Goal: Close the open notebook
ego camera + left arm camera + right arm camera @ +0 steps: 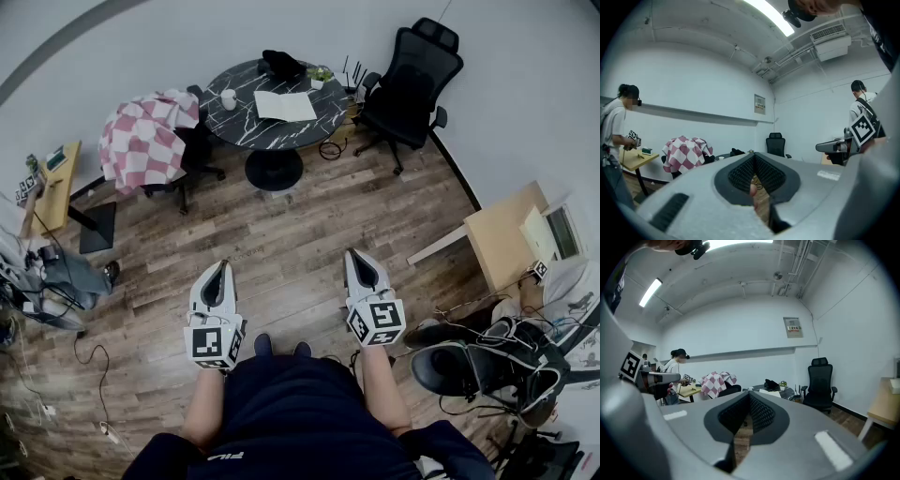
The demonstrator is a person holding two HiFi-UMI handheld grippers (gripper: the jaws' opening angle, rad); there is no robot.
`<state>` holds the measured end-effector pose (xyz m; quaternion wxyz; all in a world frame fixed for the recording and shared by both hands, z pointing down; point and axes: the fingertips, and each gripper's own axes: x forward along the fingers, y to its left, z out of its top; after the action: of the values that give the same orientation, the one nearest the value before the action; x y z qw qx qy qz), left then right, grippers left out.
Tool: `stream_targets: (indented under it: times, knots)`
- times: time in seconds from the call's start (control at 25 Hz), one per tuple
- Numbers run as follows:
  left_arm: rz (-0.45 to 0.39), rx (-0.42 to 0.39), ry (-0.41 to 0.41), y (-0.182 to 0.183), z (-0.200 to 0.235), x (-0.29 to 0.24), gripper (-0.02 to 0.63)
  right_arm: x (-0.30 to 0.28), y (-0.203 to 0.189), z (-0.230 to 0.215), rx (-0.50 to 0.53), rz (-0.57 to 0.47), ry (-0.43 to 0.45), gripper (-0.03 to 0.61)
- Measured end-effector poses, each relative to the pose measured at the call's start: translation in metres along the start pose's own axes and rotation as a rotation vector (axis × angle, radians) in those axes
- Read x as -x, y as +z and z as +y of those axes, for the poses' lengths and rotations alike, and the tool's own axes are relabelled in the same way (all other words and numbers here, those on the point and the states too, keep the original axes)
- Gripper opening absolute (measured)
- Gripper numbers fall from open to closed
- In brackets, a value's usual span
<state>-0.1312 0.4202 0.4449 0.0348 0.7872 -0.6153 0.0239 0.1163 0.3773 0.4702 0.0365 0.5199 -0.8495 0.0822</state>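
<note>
Table: round (246,127), black marbled top, single pedestal foot, standing on the floor at the far side of the room.
Table, centre: notebook (284,106), lying open and flat, white pages up.
Table, left side in head view: white cup (229,97), upright, apart from the notebook.
Table, far edge: black bundle (281,64), with a small potted plant (320,74) near it.
Floor: wood planks (281,234); a black cable coil (330,148) lies near the table's foot.
</note>
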Motion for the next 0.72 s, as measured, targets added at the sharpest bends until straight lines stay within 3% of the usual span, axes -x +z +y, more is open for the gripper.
stream_targets:
  times: [0.32, 0.72]
  knots:
    - [0.026, 0.006, -0.007, -0.003, -0.01, 0.002, 0.008, 0.006, 0.0, -0.005, 0.002, 0.006, 0.004, 0.011]
    - [0.031, -0.017, 0.049, -0.002, -0.016, 0.0, 0.006, 0.015, 0.003, -0.017, -0.02, -0.032, 0.02, 0.01]
